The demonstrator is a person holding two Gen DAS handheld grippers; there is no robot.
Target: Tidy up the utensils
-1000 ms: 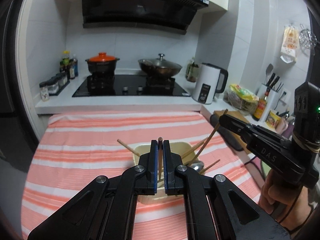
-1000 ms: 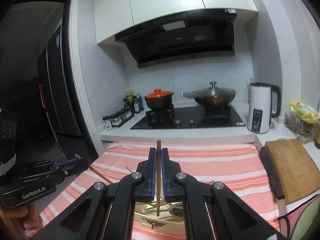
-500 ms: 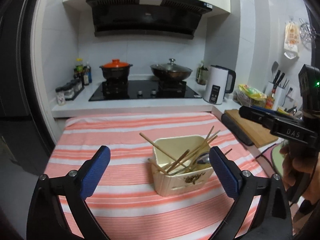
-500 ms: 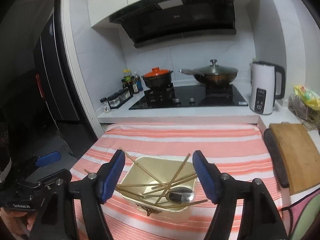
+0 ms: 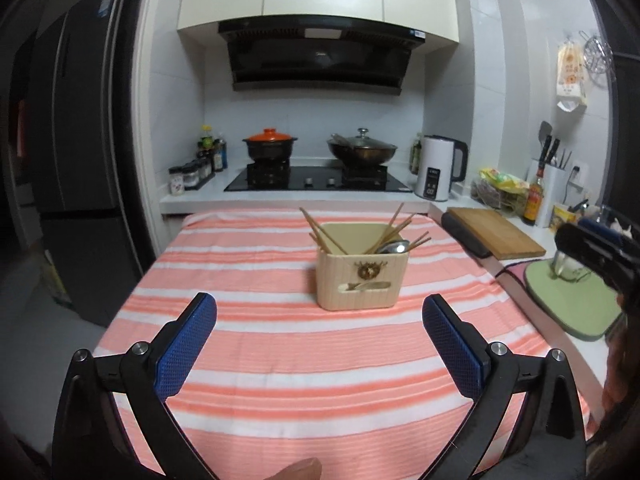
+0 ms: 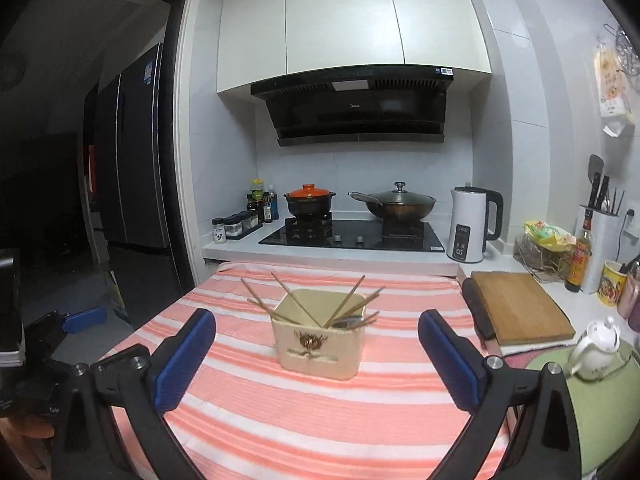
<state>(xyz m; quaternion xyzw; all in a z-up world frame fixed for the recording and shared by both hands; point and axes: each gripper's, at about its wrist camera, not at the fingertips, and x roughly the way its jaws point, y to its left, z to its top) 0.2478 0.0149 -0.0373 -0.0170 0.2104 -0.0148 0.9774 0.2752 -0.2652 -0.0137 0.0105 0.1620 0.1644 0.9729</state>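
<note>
A cream utensil holder (image 5: 362, 276) (image 6: 316, 344) stands on the pink-striped tablecloth (image 5: 240, 280). Several wooden chopsticks (image 5: 320, 232) (image 6: 348, 296) lean out of it at loose angles, and a metal spoon (image 5: 394, 246) lies among them. My left gripper (image 5: 319, 304) is wide open, back from the holder, with nothing between its blue pads. My right gripper (image 6: 317, 318) is also drawn back, its jaws opening wide with nothing between them. The right gripper's body (image 5: 600, 248) shows at the left view's right edge. The left gripper (image 6: 72, 320) shows at the right view's left edge.
A wooden cutting board (image 6: 520, 304) lies right of the table, with a green mat and white teapot (image 6: 596, 344) in front of it. Behind the table are the hob with two pots (image 5: 316, 176) and a white kettle (image 5: 436, 168). A dark fridge (image 5: 76, 160) stands at left.
Both grippers were shut on a chopstick over the holder. They have opened wide and pulled back from it, and the chopsticks now rest in the holder.
</note>
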